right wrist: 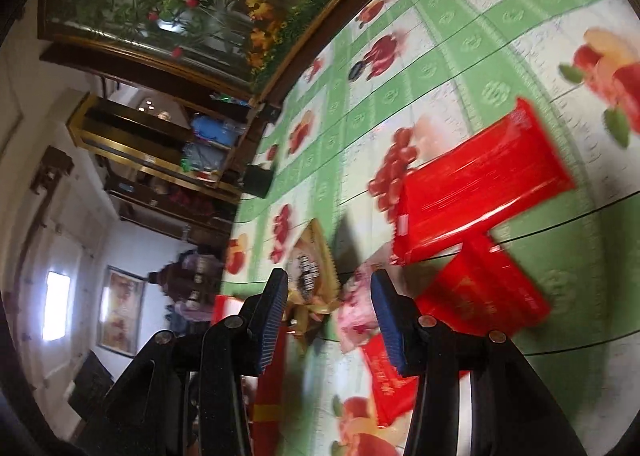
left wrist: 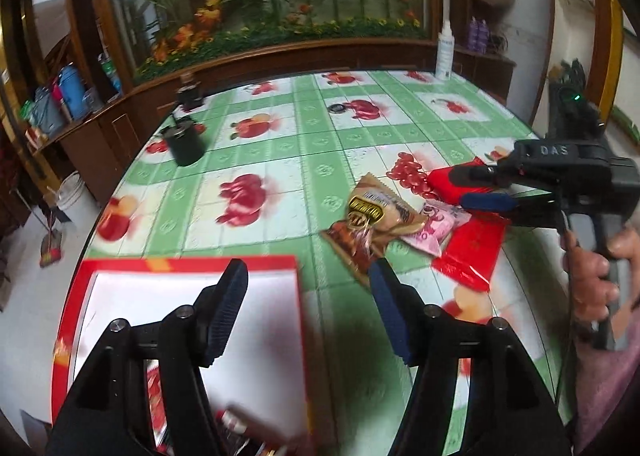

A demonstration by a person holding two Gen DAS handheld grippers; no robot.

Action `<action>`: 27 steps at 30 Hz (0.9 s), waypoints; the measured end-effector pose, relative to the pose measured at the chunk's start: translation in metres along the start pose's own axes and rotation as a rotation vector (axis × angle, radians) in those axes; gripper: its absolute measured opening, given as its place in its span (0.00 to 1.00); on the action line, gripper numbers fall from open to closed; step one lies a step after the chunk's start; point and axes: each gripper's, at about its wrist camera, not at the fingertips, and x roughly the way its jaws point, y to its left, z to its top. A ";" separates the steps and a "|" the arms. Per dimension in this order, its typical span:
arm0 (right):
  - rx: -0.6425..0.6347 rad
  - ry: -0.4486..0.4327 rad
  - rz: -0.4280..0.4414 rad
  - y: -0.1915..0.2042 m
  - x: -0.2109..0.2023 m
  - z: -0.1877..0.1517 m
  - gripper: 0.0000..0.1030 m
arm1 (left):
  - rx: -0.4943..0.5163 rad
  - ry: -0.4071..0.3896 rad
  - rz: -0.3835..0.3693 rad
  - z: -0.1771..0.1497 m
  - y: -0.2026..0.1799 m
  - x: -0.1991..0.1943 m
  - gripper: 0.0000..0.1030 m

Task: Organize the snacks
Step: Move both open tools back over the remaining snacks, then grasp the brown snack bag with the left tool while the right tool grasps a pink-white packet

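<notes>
A pile of snack packets lies on the green fruit-print tablecloth (left wrist: 320, 144): a brown and gold packet (left wrist: 372, 216), a pink packet (left wrist: 436, 226) and two red packets (left wrist: 472, 252) (left wrist: 444, 180). A red-rimmed box with a white inside (left wrist: 180, 296) sits at the near left, with some snacks in its near end. My left gripper (left wrist: 308, 276) is open and empty, over the box's right edge. My right gripper (left wrist: 476, 188) is open above the red and pink packets; in its own view it (right wrist: 330, 288) hovers over the brown (right wrist: 308, 276) and pink (right wrist: 356, 312) packets, with red packets (right wrist: 480, 180) to the right.
A black cup (left wrist: 184, 144) and a dark jar (left wrist: 190, 94) stand at the table's far left. A white spray bottle (left wrist: 445, 52) stands at the far right edge. A small black lid (left wrist: 337, 108) lies mid-table. A wooden planter ledge runs behind the table.
</notes>
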 end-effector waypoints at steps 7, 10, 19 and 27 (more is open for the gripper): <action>0.012 0.029 -0.106 -0.010 0.002 0.003 0.44 | 0.072 0.040 0.015 0.022 -0.019 0.037 0.60; 0.013 0.011 -0.123 -0.014 -0.001 0.005 0.43 | 0.100 0.048 -0.023 0.026 -0.024 0.047 0.60; -0.014 0.045 -0.145 -0.009 0.011 0.003 0.43 | 0.151 0.112 -0.073 0.033 -0.038 0.080 0.60; -0.012 0.048 -0.135 -0.009 0.014 0.003 0.43 | 0.170 0.137 -0.082 0.028 -0.054 0.097 0.46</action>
